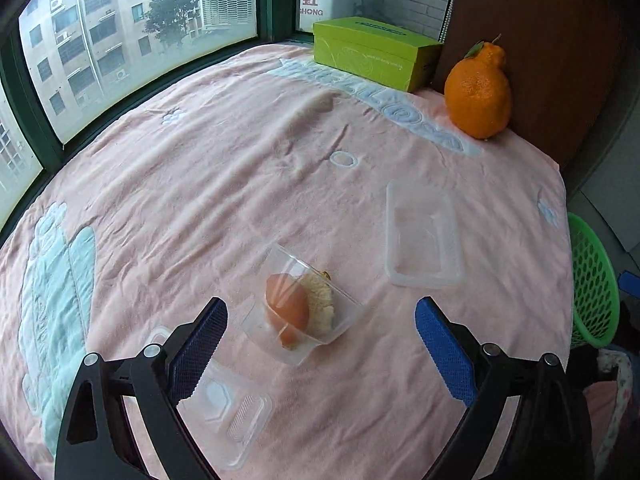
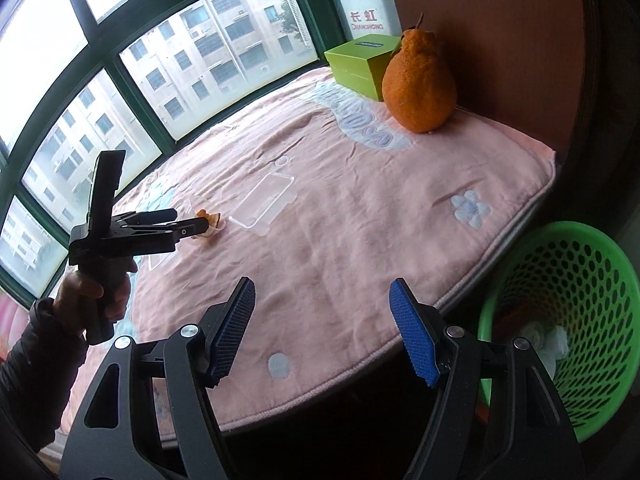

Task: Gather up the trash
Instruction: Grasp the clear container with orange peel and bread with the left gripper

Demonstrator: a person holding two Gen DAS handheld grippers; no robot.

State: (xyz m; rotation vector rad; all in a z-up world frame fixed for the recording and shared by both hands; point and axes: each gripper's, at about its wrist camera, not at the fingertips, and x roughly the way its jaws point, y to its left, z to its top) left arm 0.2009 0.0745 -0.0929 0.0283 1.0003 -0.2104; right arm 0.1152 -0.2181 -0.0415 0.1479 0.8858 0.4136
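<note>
Lying tipped on fuzzy pink blanket [image 1: 240, 184], clear plastic cup [image 1: 302, 312] holds peel

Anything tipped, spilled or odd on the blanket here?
Yes: the clear cup lies tipped on its side with orange peel inside, between the open left gripper's fingers. Nothing has spilled.

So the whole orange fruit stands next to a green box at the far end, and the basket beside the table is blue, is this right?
Not quite. The basket beside the table is green, not blue, as the right wrist view shows. The rest holds: the whole orange fruit stands next to the green box at the far end.
</note>
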